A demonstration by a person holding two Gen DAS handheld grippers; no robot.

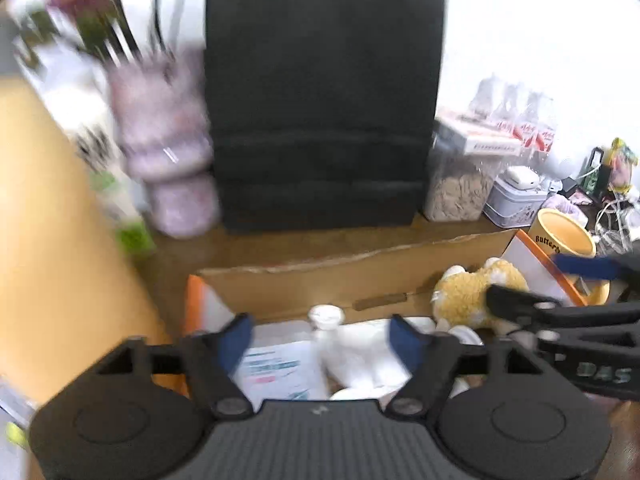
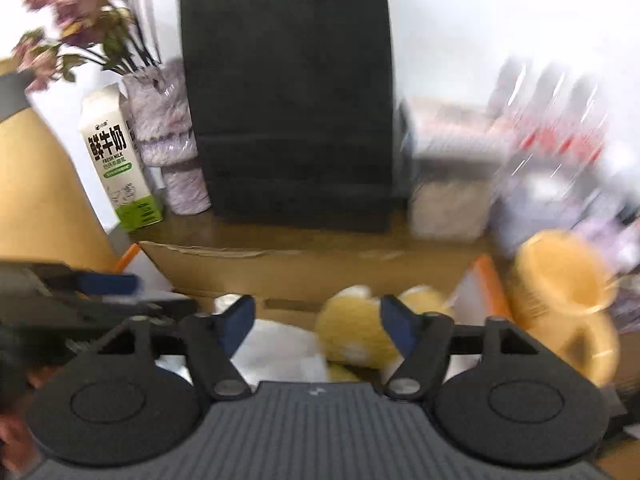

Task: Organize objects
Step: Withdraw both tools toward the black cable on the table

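Note:
An open cardboard box (image 1: 320, 280) with orange-edged flaps lies in front of both grippers. Inside it are a white bottle-like object (image 1: 332, 344) on white packets and a yellow plush toy (image 1: 472, 292). My left gripper (image 1: 322, 340) stands open above the white object, and its blue pads do not touch it. My right gripper (image 2: 320, 326) is open over the plush toy (image 2: 356, 332), which shows between its fingers without being pressed. Each gripper shows in the other's view: the right gripper (image 1: 552, 284) beside the plush, the left gripper (image 2: 132, 296) at the box's left end.
Behind the box (image 2: 280, 272) stands a tall black paper bag (image 1: 324, 100). A purple vase (image 2: 164, 128) with flowers, a milk carton (image 2: 116, 160) and a tan jug (image 2: 40, 200) are on its left. A yellow mug (image 1: 564, 240), a clear container (image 1: 456, 188) and a tin crowd the right.

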